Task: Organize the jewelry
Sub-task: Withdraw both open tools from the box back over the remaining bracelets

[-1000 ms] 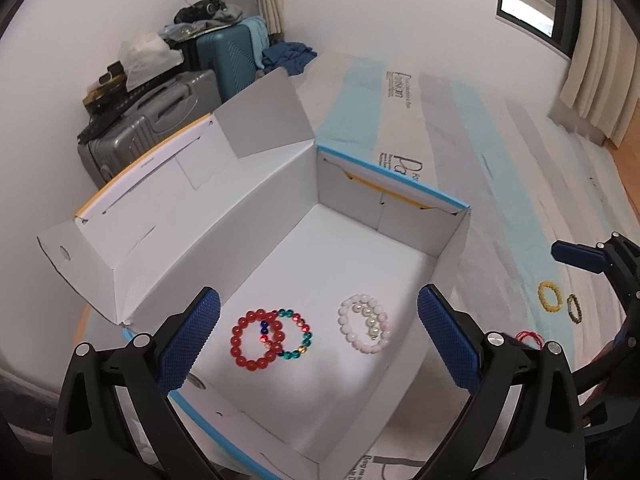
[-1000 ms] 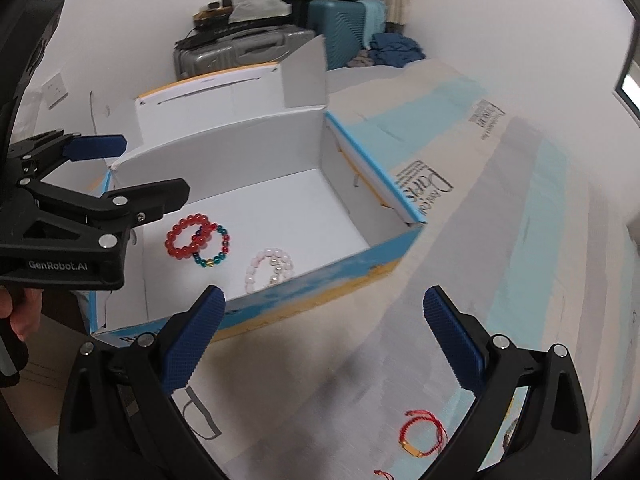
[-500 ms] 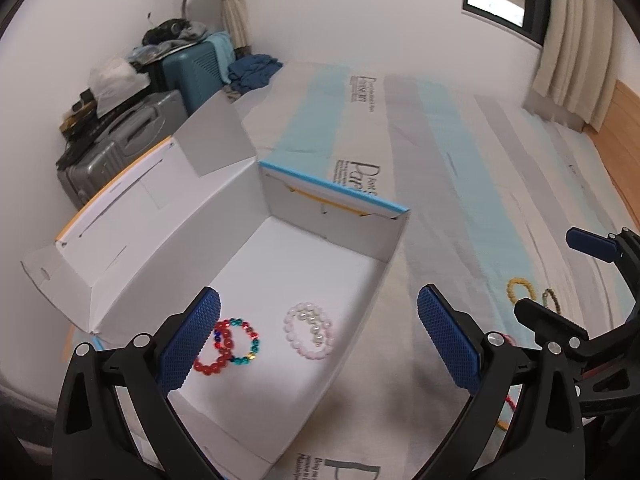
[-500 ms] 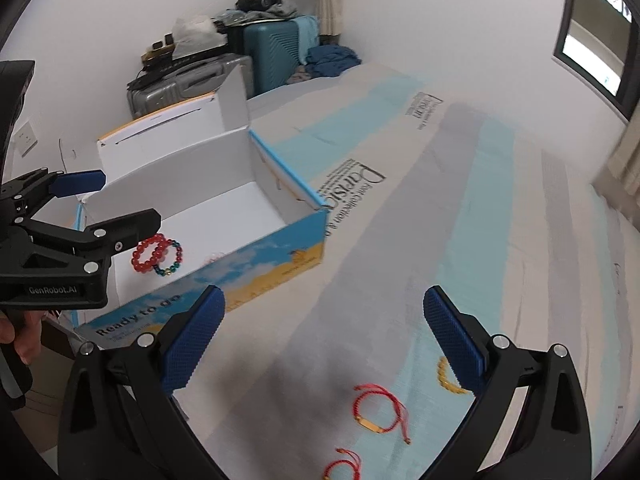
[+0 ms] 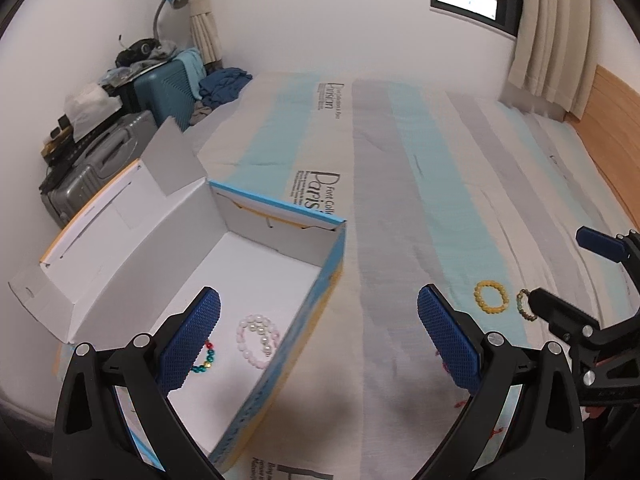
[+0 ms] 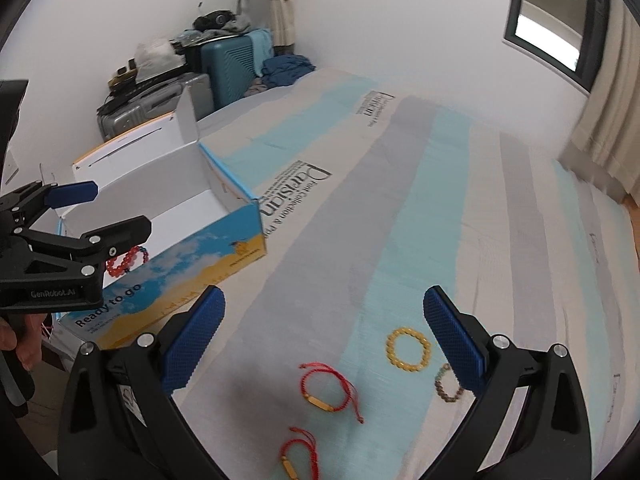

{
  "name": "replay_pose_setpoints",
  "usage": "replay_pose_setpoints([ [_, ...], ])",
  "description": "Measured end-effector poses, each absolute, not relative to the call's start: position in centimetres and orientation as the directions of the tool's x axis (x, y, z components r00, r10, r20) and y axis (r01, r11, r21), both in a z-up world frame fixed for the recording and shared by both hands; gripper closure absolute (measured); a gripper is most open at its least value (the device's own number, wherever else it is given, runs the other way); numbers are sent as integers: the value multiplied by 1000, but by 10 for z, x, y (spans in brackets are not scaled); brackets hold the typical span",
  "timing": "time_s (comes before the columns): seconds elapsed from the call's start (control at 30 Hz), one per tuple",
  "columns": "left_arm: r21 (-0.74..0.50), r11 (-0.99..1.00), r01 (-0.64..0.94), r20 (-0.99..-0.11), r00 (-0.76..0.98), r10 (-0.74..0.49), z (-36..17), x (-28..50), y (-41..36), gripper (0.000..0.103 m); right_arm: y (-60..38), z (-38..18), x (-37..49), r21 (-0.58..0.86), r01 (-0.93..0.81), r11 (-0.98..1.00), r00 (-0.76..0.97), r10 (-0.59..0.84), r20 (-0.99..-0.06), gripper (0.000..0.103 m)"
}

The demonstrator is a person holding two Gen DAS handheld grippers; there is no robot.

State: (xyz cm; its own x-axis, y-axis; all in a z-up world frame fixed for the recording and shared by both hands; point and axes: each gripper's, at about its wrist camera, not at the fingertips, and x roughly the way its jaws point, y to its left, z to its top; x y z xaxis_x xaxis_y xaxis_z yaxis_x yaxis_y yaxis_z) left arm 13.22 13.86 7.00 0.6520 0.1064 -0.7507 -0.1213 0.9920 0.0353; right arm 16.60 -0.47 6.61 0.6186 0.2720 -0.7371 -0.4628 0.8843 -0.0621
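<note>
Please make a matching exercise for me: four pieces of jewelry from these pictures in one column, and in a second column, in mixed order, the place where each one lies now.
Things:
1. yellow bead bracelet
2. pink and white pearl bracelet
3. red cord bracelet with gold bar
4. red bead bracelet

Places:
A. in the box, partly hidden behind the left gripper
B. on the bedsheet, on a light blue stripe
C. on the bedsheet, on a grey stripe's edge
D. in the box, near its blue side wall

Pairs: 1-B, 2-D, 3-C, 4-A
</note>
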Motion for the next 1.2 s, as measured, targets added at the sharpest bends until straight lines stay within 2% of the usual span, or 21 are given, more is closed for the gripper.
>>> replay_pose_setpoints([
  [0.43,34,998,-53,-766,640,61,54,143,99,6,-67,54,173,-58,-368,928,636,205,-744,7],
  [1.2,10,999,53,-832,555,-21,-22,168,39,6,-169,4,198,-43,-199,979,592,85,-802,7],
])
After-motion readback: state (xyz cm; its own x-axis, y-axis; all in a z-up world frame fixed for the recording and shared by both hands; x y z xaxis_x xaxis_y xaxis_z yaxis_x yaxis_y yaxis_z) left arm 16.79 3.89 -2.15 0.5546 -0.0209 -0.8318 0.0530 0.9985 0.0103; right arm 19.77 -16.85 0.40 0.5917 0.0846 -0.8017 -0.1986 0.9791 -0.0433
